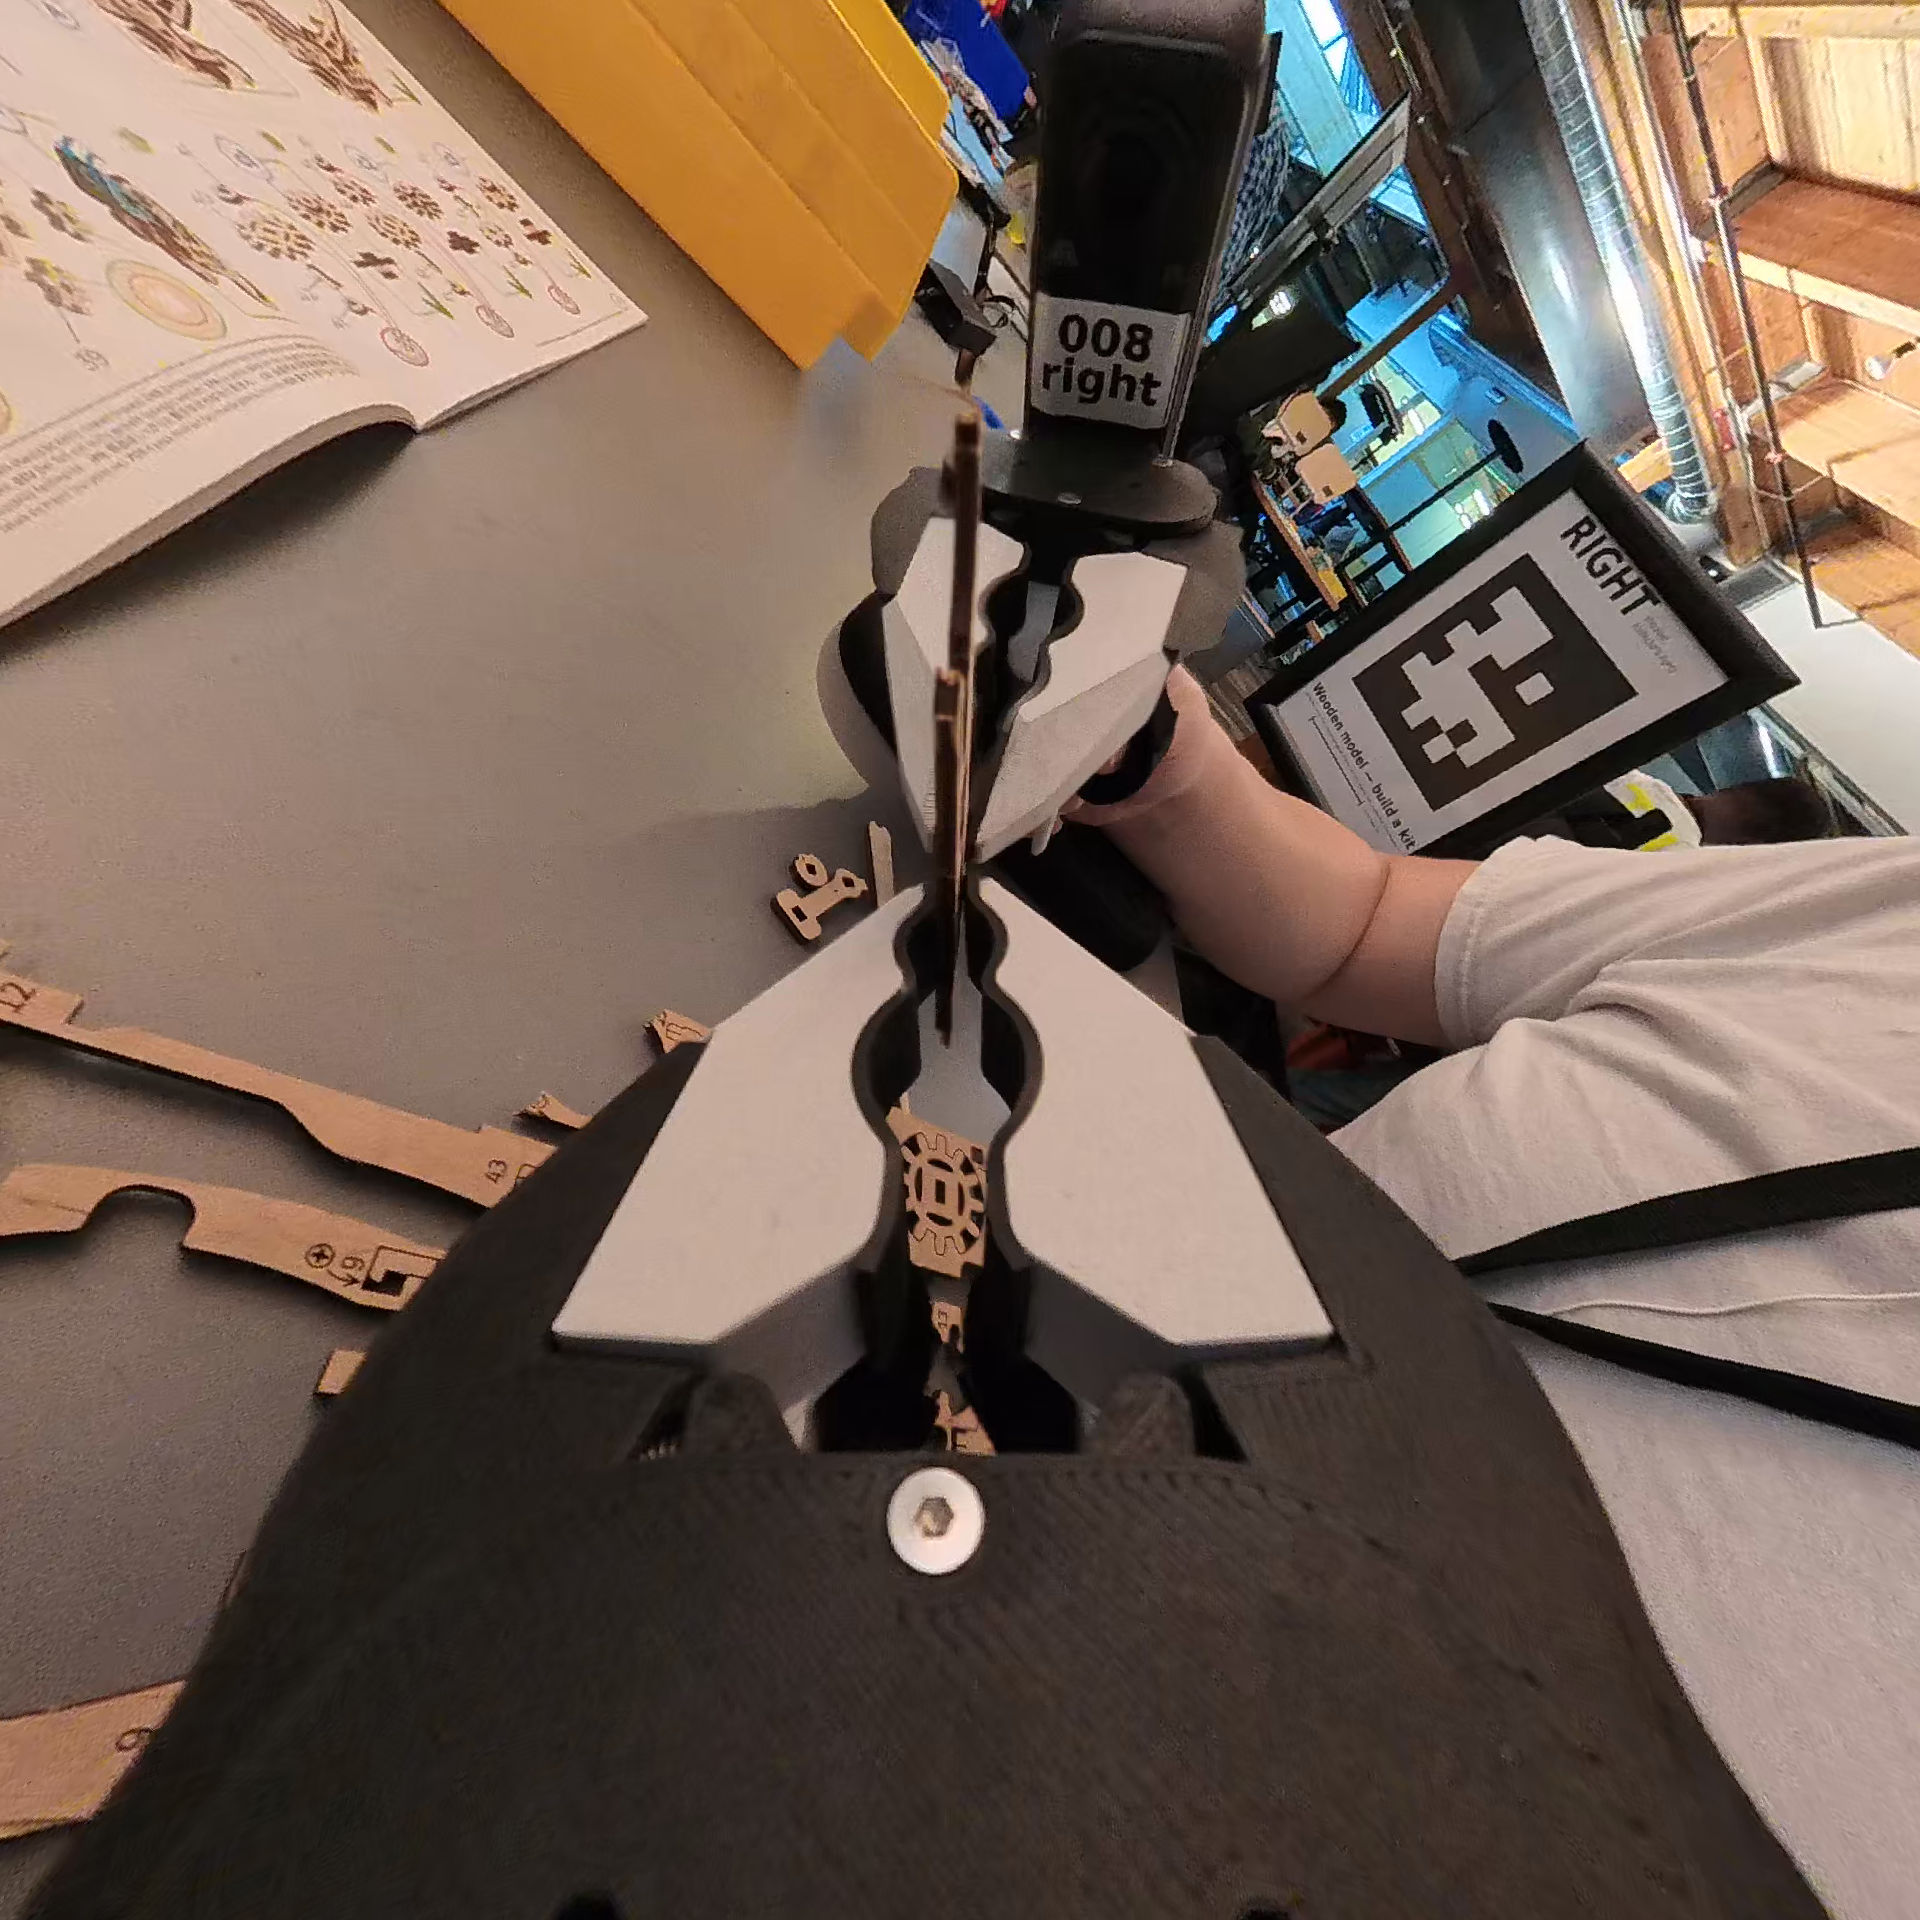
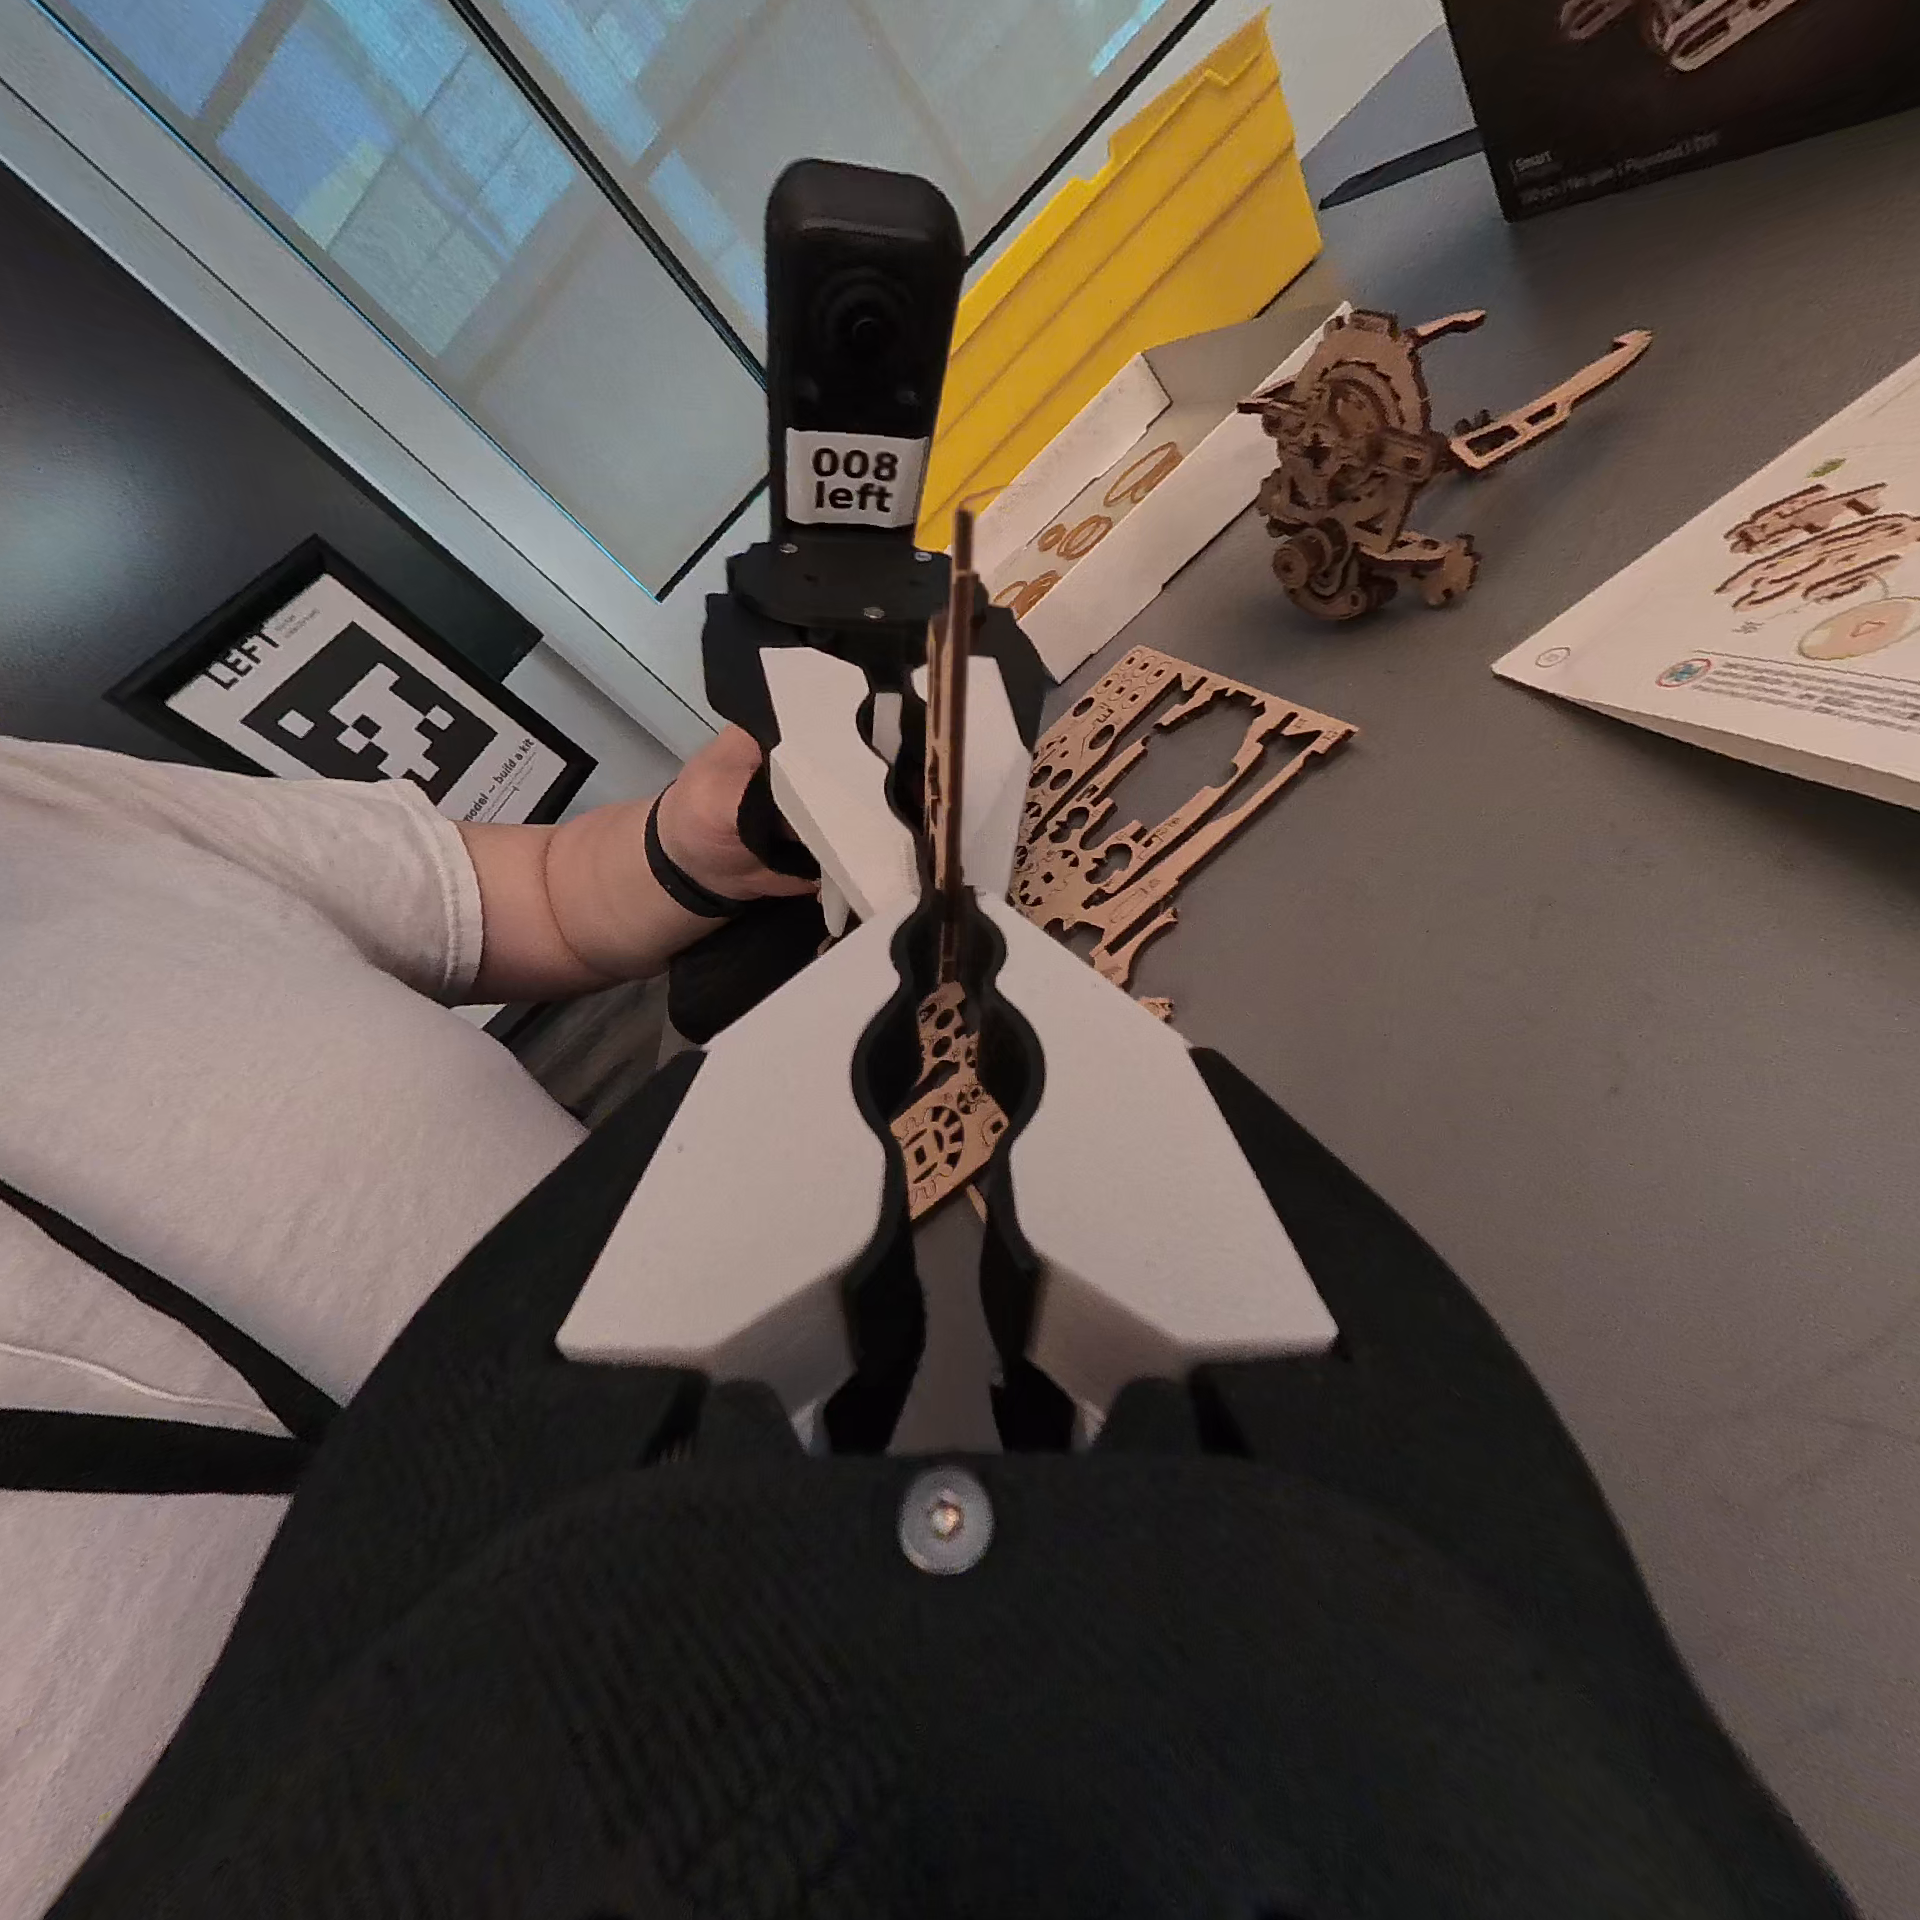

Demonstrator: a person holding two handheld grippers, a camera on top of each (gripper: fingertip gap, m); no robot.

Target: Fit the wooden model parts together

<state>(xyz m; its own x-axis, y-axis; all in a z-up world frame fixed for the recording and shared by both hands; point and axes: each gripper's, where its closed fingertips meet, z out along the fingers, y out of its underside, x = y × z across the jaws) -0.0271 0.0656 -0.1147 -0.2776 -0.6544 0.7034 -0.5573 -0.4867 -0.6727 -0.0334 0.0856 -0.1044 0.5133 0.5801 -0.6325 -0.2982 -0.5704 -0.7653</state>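
The wooden sheet (image 1: 958,665) stands edge-on between both tools, long axis running tool to tool; left tool (image 1: 951,914) and right tool (image 2: 948,904) each pinch an end.

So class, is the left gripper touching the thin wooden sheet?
Touching: the left wrist view shows the left gripper fingertips closed on the edge-on wooden sheet.
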